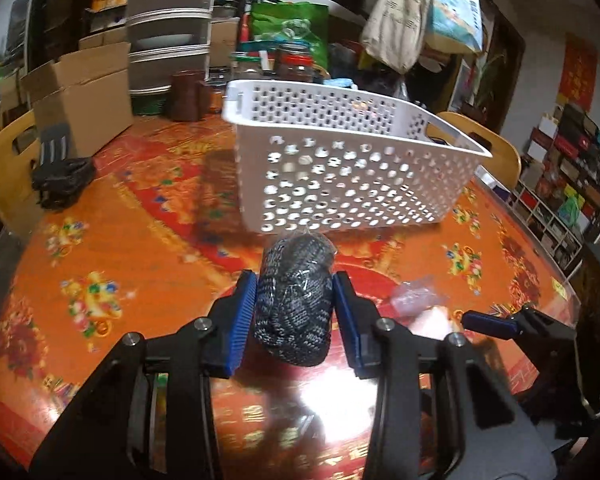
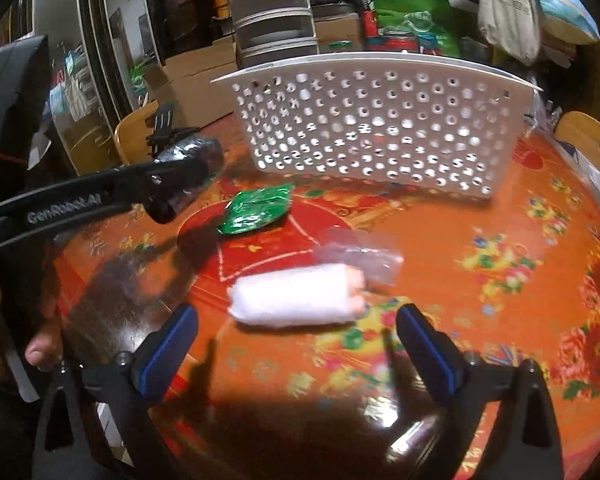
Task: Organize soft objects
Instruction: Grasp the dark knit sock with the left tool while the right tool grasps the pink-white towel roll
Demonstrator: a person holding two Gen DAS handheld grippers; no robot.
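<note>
My left gripper (image 1: 294, 304) is shut on a grey-and-black knitted roll (image 1: 294, 300) in clear wrap and holds it above the table, in front of the white perforated basket (image 1: 340, 160). In the right wrist view the left gripper (image 2: 188, 176) with the roll (image 2: 192, 150) is at the left. My right gripper (image 2: 298, 320) is open just before a white-and-pink rolled cloth (image 2: 296, 296) in a clear bag on the table. A green foil packet (image 2: 258, 210) lies between that roll and the basket (image 2: 380, 128).
The round table has a glossy red-orange floral cover (image 1: 120, 260). A black object (image 1: 60, 180) and a cardboard box (image 1: 84, 100) are at the left rear. Jars and bags (image 1: 292, 60) stand behind the basket. Wooden chairs (image 1: 496, 148) ring the table.
</note>
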